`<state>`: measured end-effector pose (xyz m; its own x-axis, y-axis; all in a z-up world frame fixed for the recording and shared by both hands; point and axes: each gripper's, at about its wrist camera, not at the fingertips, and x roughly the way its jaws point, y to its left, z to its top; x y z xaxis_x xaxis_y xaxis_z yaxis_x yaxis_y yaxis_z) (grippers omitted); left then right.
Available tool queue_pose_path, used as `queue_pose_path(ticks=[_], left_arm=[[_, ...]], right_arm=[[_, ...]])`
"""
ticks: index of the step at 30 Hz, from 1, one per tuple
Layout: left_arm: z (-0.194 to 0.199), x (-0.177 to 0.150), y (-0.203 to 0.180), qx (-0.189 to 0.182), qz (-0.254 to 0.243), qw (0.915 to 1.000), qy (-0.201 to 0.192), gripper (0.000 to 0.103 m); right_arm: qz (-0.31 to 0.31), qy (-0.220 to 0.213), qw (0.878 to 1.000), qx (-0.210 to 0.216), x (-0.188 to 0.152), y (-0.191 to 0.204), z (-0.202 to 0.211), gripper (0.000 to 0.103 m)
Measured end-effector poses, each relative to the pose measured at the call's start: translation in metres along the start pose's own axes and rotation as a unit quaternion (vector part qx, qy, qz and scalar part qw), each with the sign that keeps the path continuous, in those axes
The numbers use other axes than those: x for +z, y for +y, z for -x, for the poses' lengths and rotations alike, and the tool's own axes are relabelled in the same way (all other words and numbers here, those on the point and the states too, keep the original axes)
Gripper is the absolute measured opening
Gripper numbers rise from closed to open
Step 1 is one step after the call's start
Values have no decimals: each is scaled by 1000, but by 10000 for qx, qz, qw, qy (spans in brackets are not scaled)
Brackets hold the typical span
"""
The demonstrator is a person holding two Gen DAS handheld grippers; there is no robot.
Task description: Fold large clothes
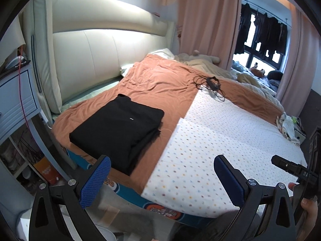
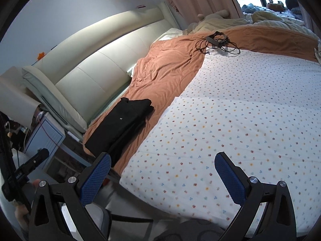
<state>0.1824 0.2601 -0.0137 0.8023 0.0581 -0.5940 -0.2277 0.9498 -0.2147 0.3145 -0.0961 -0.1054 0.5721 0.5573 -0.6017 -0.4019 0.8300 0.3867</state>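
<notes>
A black garment (image 1: 118, 128) lies folded into a flat rectangle on the orange blanket (image 1: 160, 80) near the bed's near left corner; the right wrist view shows the black garment (image 2: 120, 126) further off to the left. My left gripper (image 1: 162, 170) hangs open above the bed's front edge, nothing between its blue pads, the garment just ahead to the left. My right gripper (image 2: 162, 168) stands wide open over the dotted white sheet (image 2: 230, 130), empty, well right of the garment. The other gripper's black body shows at the right edge of the left view.
A black device with tangled cables (image 1: 212, 83) lies at the blanket's far edge. A cream padded headboard (image 1: 96, 60) runs along the left. A pale blue bedside cabinet (image 1: 16, 98) stands at left. Rumpled bedding (image 1: 250, 76) and pink curtains (image 1: 204, 20) sit behind. Small clothes (image 1: 286, 124) lie at the right edge.
</notes>
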Motion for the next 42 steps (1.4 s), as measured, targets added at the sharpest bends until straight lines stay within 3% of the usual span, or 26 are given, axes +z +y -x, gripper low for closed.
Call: queue_pose_path(ticks=[13,26,35,38,42], left_arm=[[81,-52,-46,-249,-228,9987,-383,103],[123,-106,-87,-579,-510,9948,-661,103],[140,-144,-97,-520,-464,9947,-750,103],[149,-154,-103,-289,-585,9935,-931,103],[156,-167,-112,-300,-802,9908,-1049,103]], right_arm=[[243,-419,9983,-328,-59,-18,113,103],[165,-992,9918,-792,-112,-57,210,103],[286,-1098,9891,-941,-153,-71,252,103],[262,-1132,9882,-999,-168,-80,262,103],[301,-1306,9838,-1188,-183,-90,278,103]])
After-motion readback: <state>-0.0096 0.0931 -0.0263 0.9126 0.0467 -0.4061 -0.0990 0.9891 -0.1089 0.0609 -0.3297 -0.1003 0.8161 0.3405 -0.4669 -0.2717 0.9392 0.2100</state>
